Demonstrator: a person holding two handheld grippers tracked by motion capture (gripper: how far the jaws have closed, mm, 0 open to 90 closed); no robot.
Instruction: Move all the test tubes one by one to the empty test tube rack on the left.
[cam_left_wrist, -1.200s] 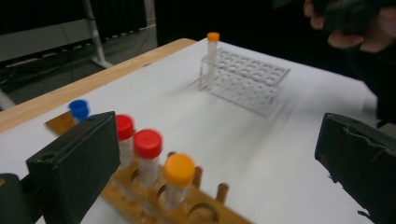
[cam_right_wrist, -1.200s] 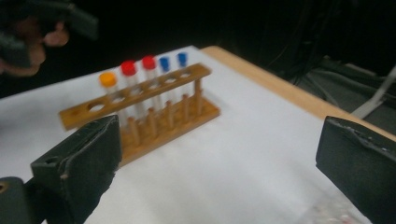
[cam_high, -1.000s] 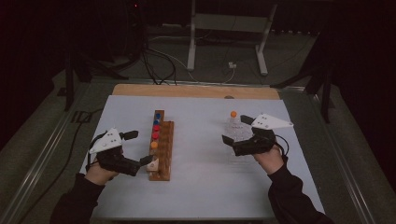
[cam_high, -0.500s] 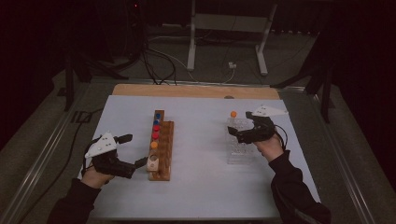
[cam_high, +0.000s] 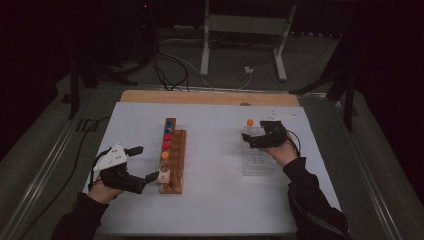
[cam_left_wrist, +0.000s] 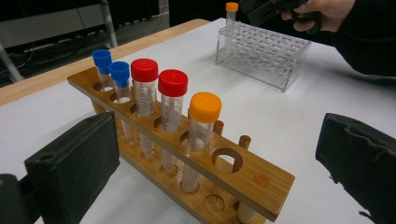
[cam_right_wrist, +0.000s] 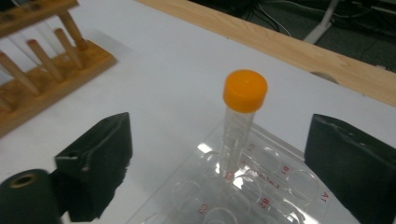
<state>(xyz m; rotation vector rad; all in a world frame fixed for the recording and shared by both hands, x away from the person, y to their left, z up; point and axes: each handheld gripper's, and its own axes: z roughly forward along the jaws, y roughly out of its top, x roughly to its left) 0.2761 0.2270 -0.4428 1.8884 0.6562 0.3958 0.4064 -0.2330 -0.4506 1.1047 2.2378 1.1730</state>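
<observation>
Seen from above: white table (cam_high: 215, 200) with a wooden strip along the far edge, bare surface wide between the two racks and toward the near edge. Left of centre, wooden rack (cam_left_wrist: 187, 158) holding blue-, red- and orange-capped tubes, its near holes empty. At right, clear plastic rack (cam_right_wrist: 261, 186), near the table's right edge, marked A1, B1, B2. Upright in a far corner hole, orange-capped tube (cam_right_wrist: 240, 121). Right gripper (cam_right_wrist: 224, 168), jaws apart and just closing, tube between them untouched. Left gripper (cam_left_wrist: 219, 163) beside the wooden rack, jaws wide apart.
</observation>
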